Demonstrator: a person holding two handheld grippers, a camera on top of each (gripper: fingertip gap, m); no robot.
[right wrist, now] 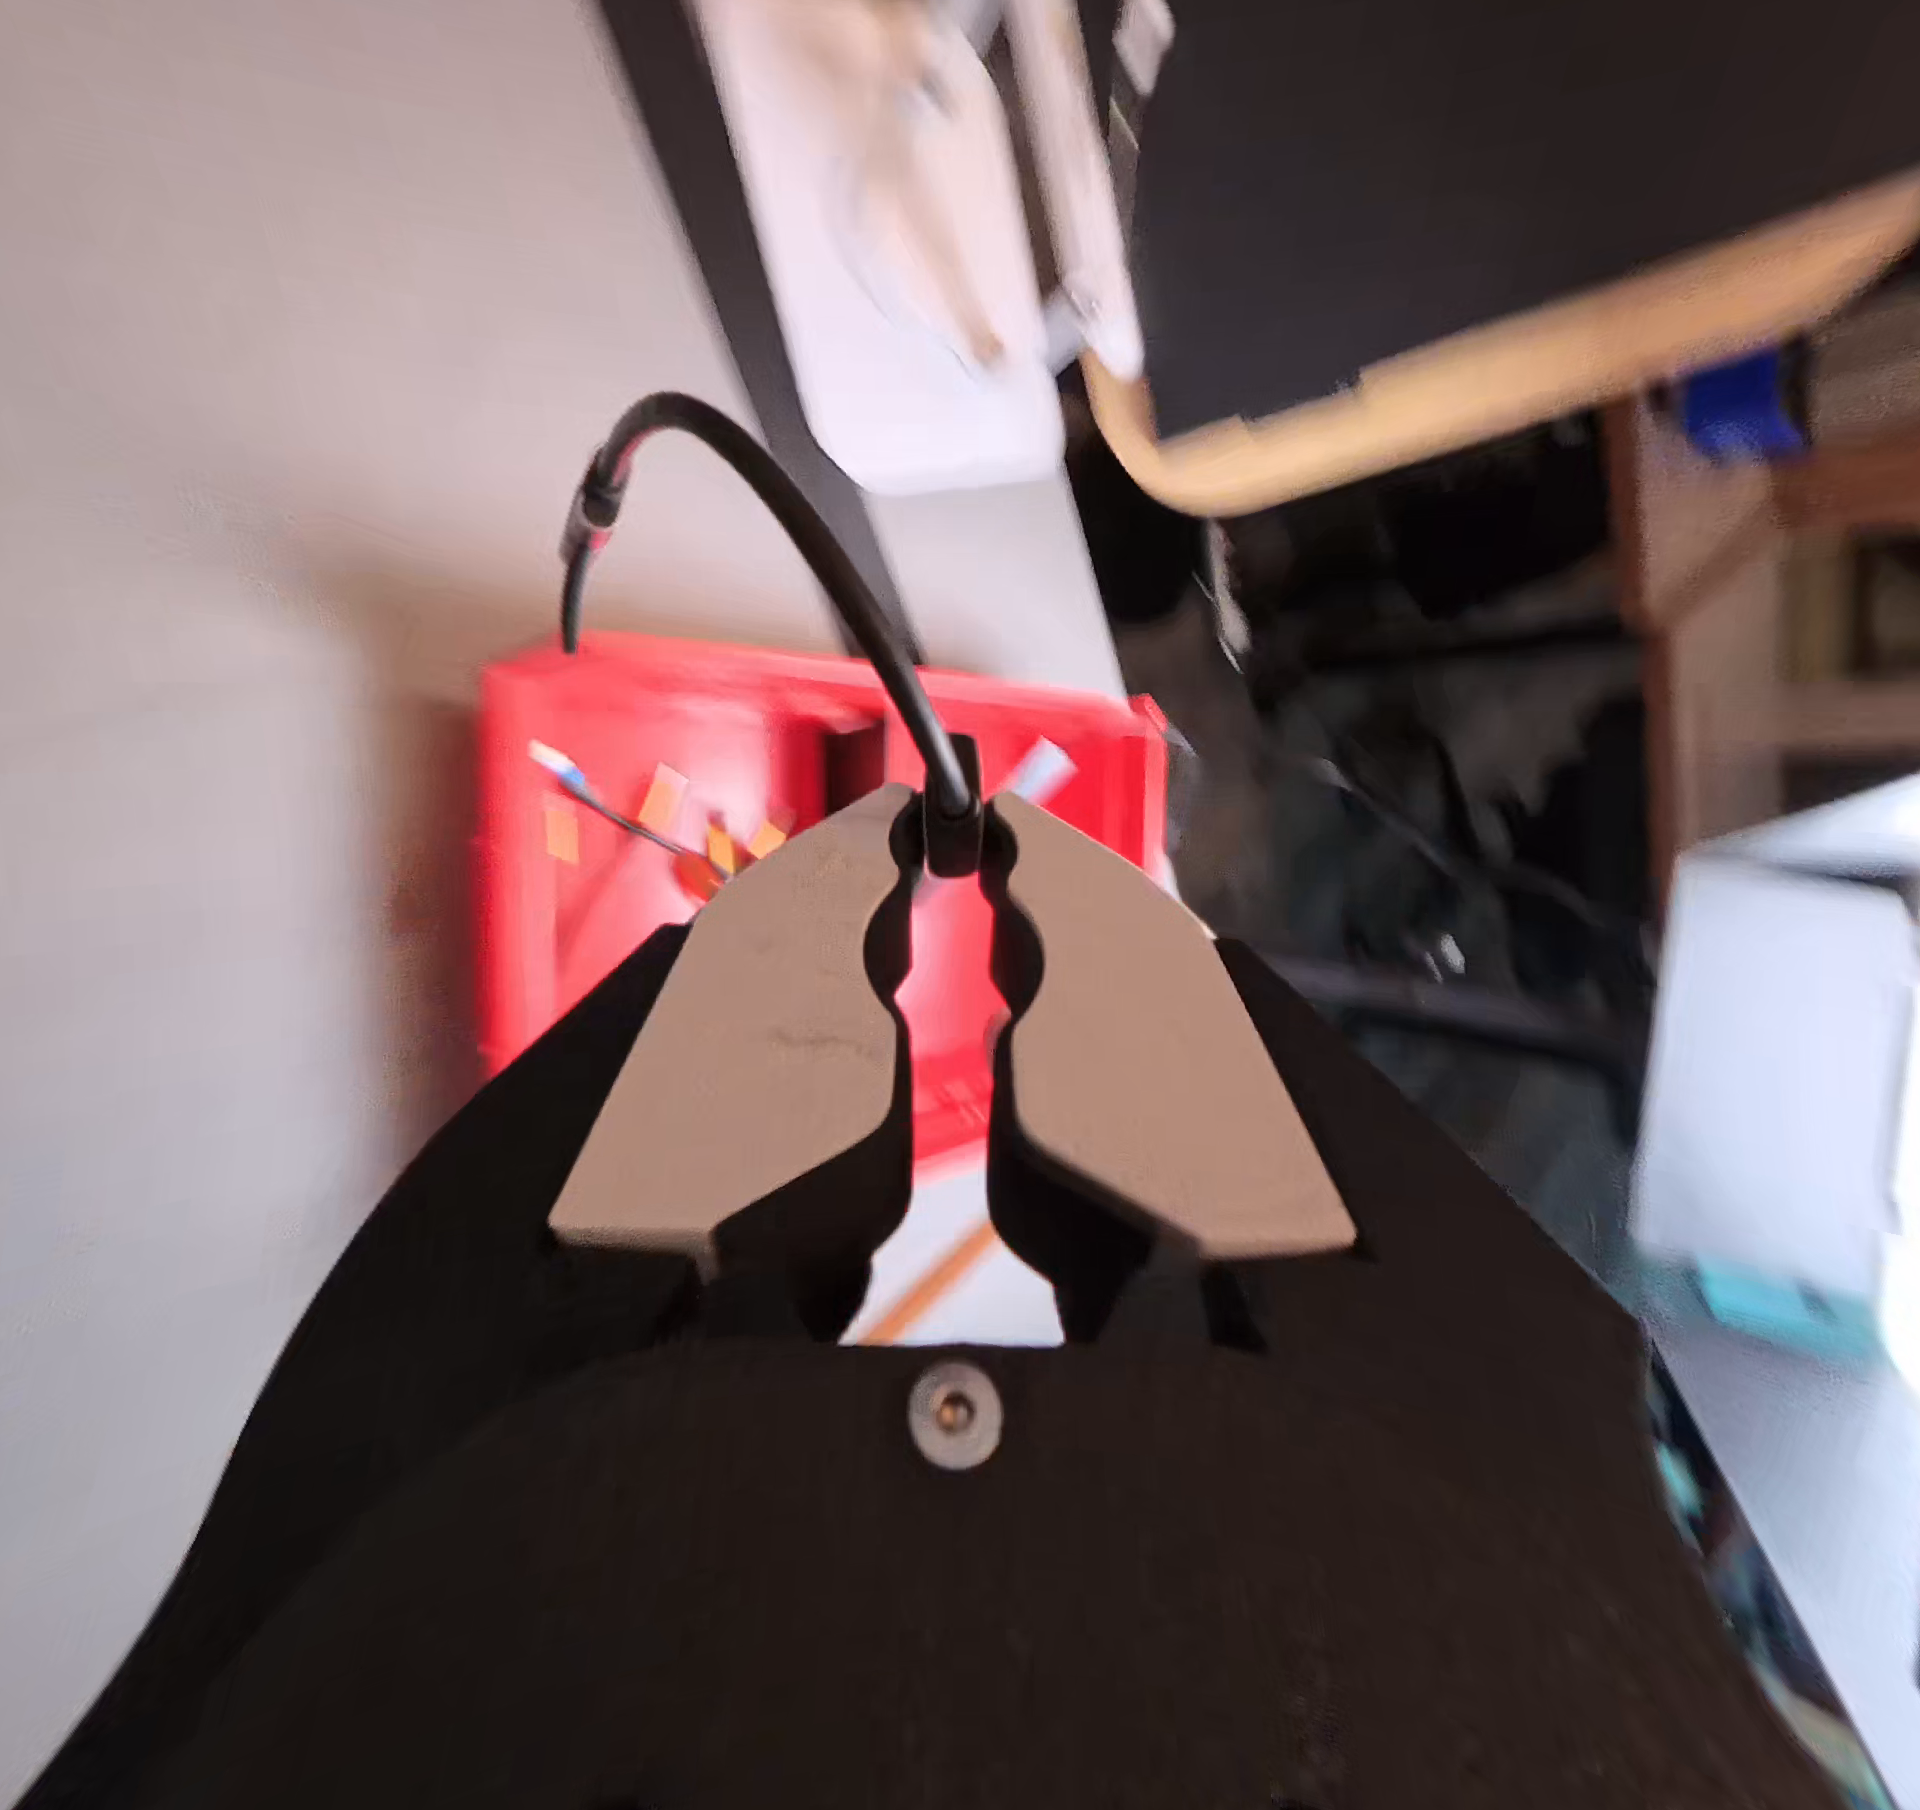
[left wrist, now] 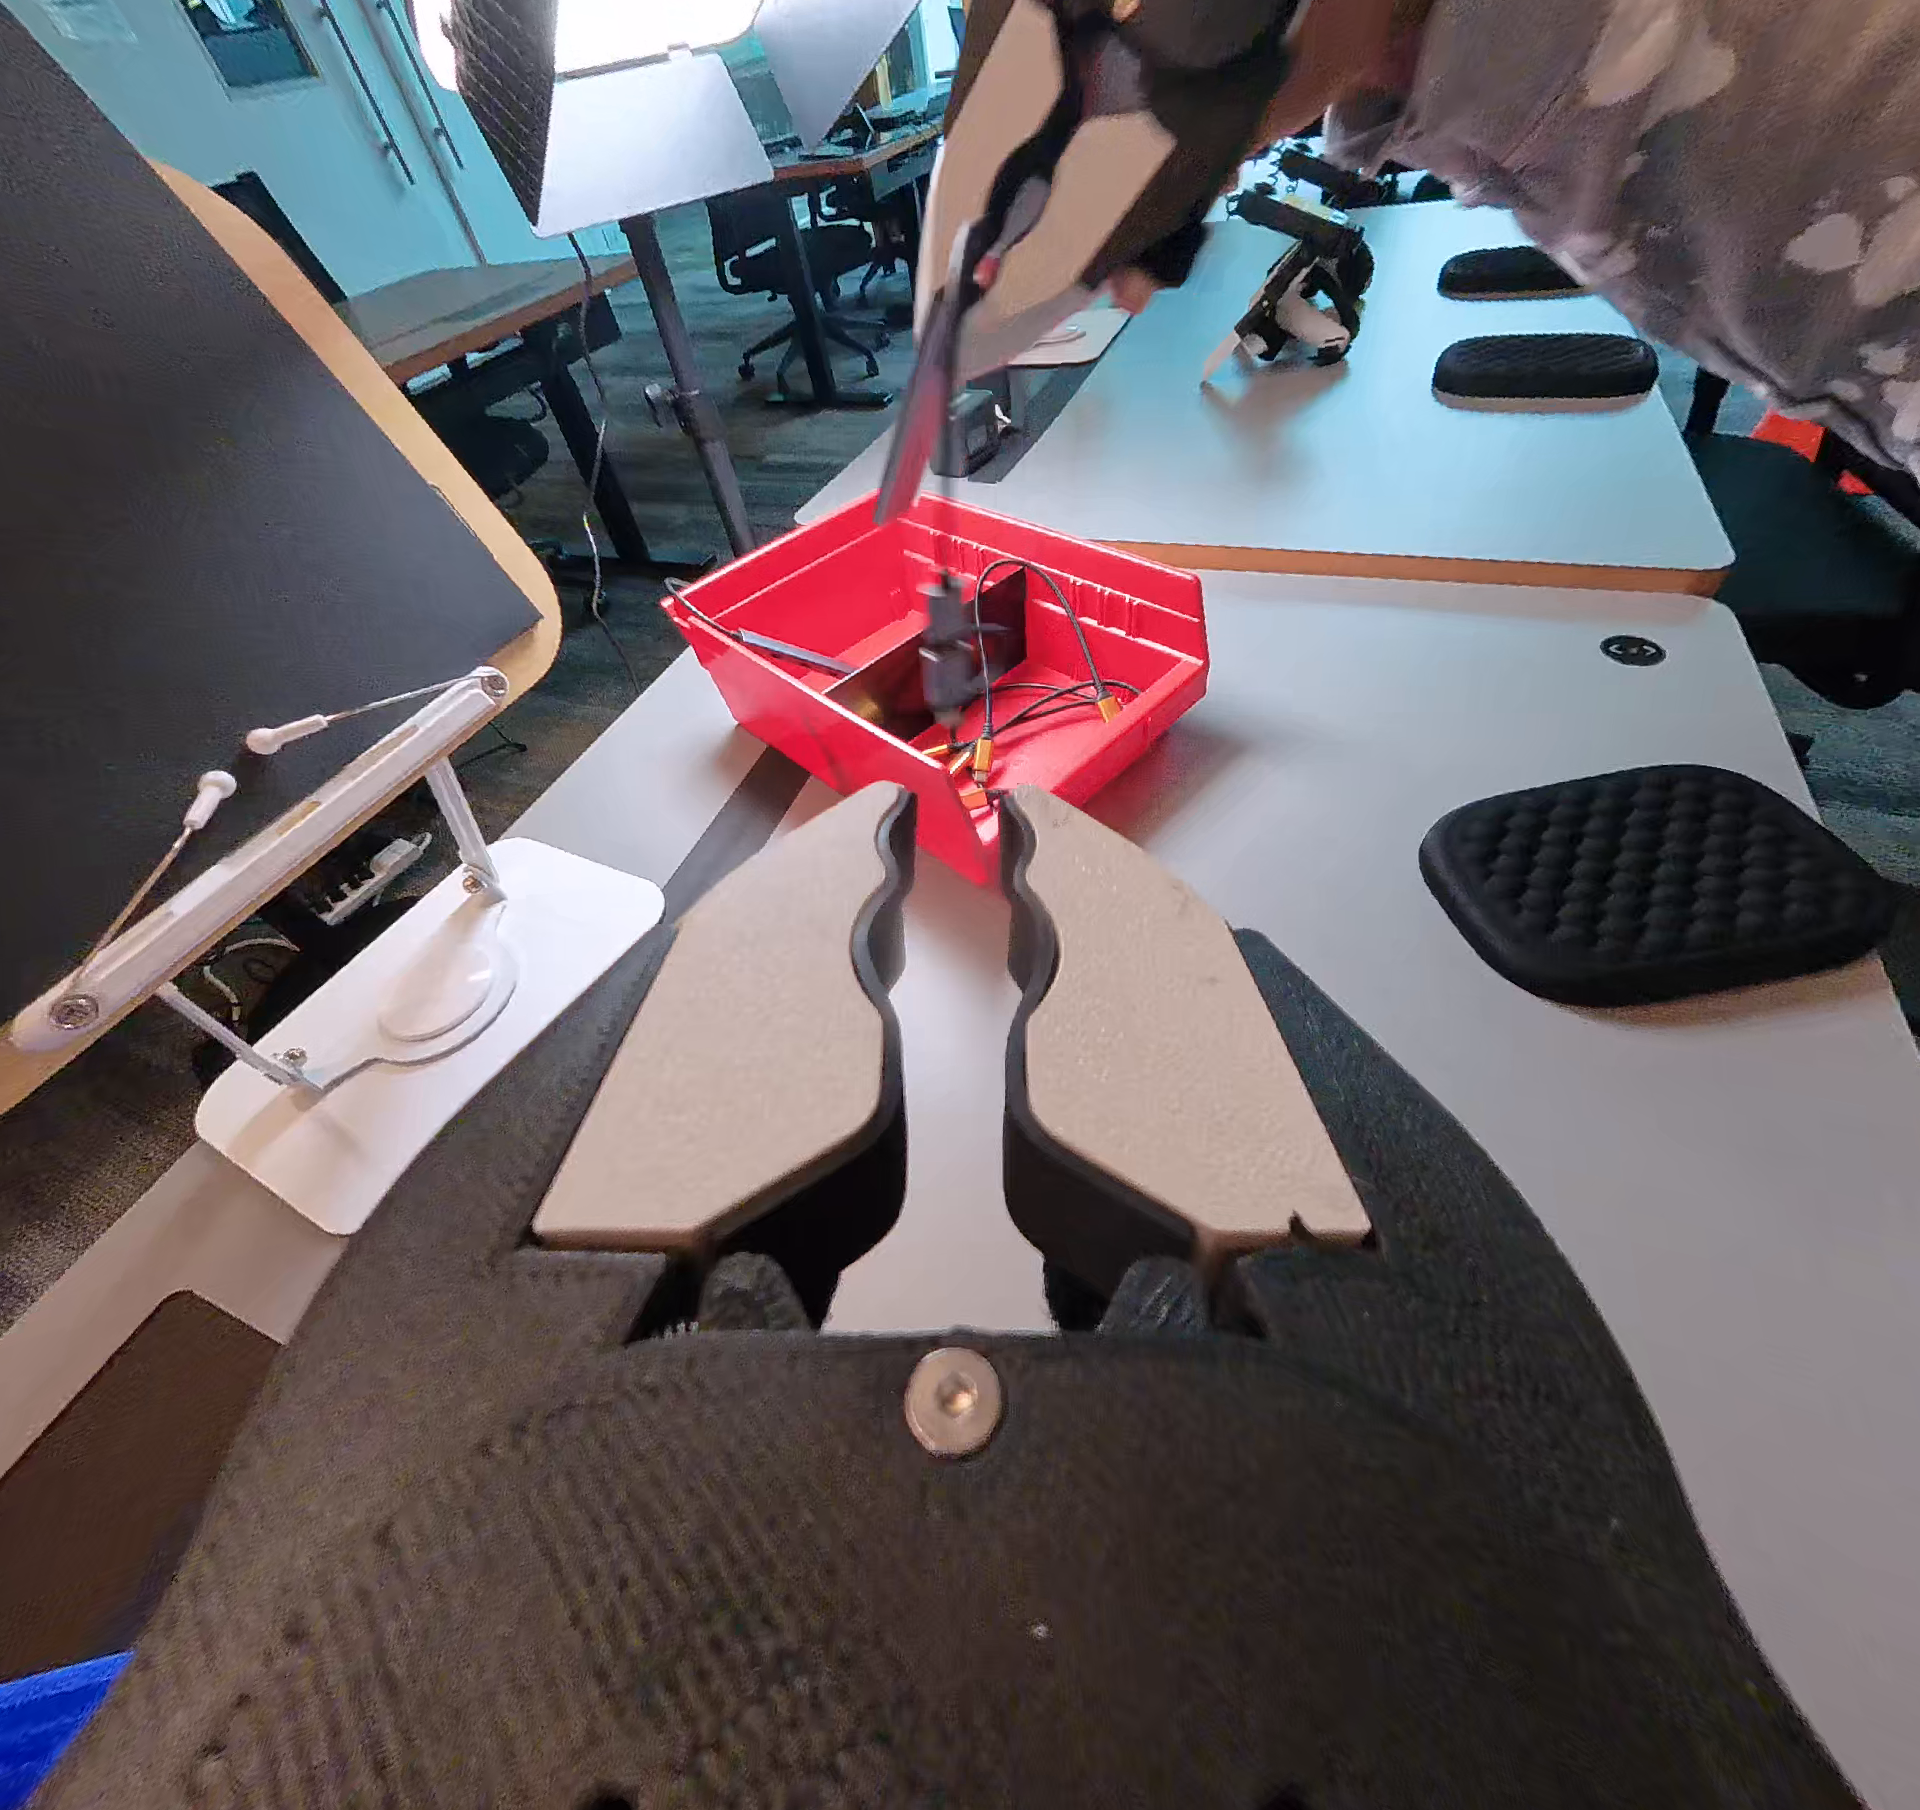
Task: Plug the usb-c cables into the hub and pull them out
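On the grey counter (left wrist: 1403, 877) stands the red bin (left wrist: 1122, 617) with loose cables, above which the right tool (right wrist: 948, 830) pinches a black usb-c cable (right wrist: 800, 513), its hanging hub (left wrist: 951, 664) apparently just lifted out, plugging seemingly undone, while the left tool (left wrist: 958, 810) waits spread, empty.

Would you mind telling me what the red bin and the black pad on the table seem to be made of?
Red bin: likely moulded hard plastic, glossy, with ribbed walls. Black pad: probably soft foam or rubber, matte, with a dimpled surface.
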